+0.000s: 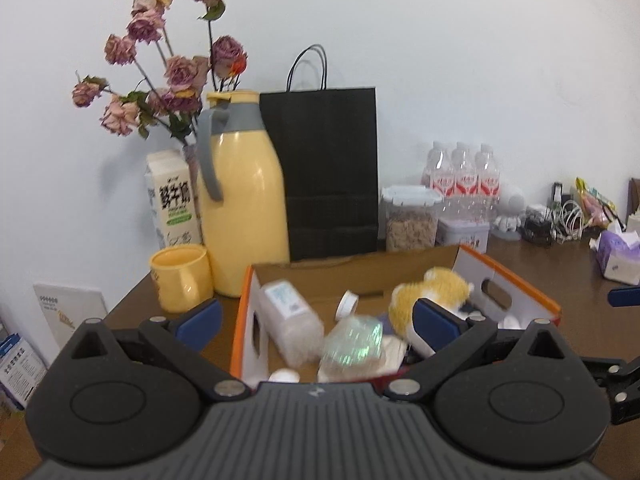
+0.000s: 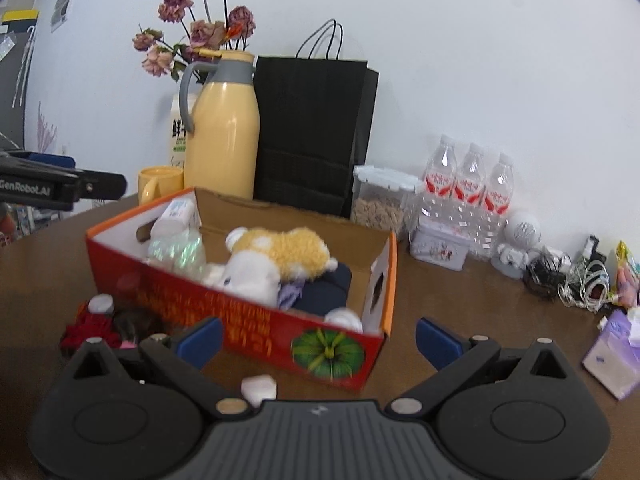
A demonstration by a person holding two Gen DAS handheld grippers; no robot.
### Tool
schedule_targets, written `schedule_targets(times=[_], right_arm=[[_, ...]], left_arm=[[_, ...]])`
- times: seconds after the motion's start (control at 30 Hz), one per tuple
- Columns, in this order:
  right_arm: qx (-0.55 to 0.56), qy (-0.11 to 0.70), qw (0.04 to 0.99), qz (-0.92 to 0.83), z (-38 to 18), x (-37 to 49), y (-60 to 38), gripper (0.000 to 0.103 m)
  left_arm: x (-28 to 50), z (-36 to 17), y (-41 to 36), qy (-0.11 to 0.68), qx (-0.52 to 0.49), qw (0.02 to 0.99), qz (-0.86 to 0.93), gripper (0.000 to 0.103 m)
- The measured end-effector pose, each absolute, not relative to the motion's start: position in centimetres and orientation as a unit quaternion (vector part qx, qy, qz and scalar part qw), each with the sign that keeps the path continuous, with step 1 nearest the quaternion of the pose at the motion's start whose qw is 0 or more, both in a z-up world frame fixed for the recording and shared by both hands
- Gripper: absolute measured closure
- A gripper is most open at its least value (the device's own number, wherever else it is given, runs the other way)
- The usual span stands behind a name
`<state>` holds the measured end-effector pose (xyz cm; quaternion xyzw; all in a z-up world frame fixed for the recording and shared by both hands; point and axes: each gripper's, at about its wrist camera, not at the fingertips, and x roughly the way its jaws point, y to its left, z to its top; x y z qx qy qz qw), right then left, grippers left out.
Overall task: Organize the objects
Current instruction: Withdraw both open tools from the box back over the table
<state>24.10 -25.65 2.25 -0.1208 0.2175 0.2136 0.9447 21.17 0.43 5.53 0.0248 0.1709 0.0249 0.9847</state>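
The left hand-held gripper (image 1: 316, 322) hovers wide and empty over the orange cardboard box (image 2: 256, 320) on the surface (image 2: 460, 300). The right hand-held gripper (image 2: 318, 338), also wide, faces the box front. A plush toy (image 2: 276, 258) lies inside; a yellow thermos (image 2: 224, 128) stands behind.

Bench (image 2: 460, 300) rear: dried roses (image 1: 160, 60) | yellow flask (image 1: 244, 200) | black paper bag (image 1: 332, 176) | three water bottles (image 2: 468, 188) | cereal jar (image 1: 410, 218)

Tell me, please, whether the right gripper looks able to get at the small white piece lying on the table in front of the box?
Probably yes: the right gripper is open, and the white piece lies bare on the table, just below its fingers.
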Motion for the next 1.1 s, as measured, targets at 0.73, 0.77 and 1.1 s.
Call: schedule_targets(times=[0.73,0.77,1.1], right_arm=[[-0.075,0.327,0.915,0.224,-4.2,19.9,-25.5,0.055],[-0.073,0.327,0.915,0.226,-4.2,19.9,-25.5,0.059],[-0.075,0.314,0.915,0.240,-4.3,19.3,-25.0,0.097]], left_arm=[[13.3,1.4,3.0,0.247,-0.002,0.967,0.055,0.000],[13.1,1.4,3.1,0.247,-0.003,0.967,0.056,0.000],[11.7,1.3,3.6,0.251,-0.011,0.966,0.067,0.000]])
